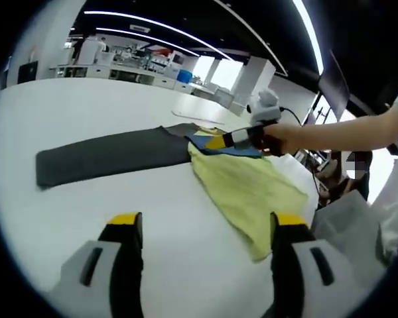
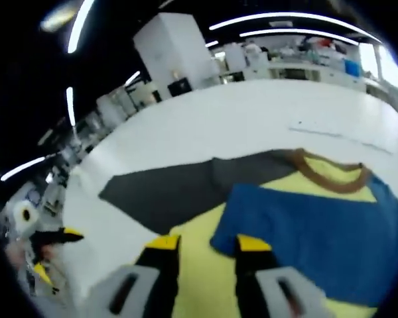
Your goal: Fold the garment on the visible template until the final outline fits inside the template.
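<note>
On the white table [image 1: 86, 106] lies a garment with a yellow body [image 1: 249, 189], a blue panel [image 1: 227, 149] and a long dark grey part [image 1: 113, 156] stretching left. My left gripper [image 1: 207, 222] is open, jaws wide apart, hovering short of the yellow cloth's near edge. A hand holds my right gripper [image 1: 244, 138] at the blue panel. In the right gripper view its jaws [image 2: 208, 244] stand a narrow gap apart over the blue panel's [image 2: 305, 228] edge and the yellow cloth [image 2: 196, 278]. Beyond lie the grey part [image 2: 166, 189] and a brown collar [image 2: 331, 175].
A person's arm [image 1: 345, 132] reaches in from the right. Faint line marks [image 1: 196, 116] lie on the table beyond the garment. Benches with equipment [image 1: 132, 66] line the far wall. My left gripper [image 2: 56, 237] shows at the left edge of the right gripper view.
</note>
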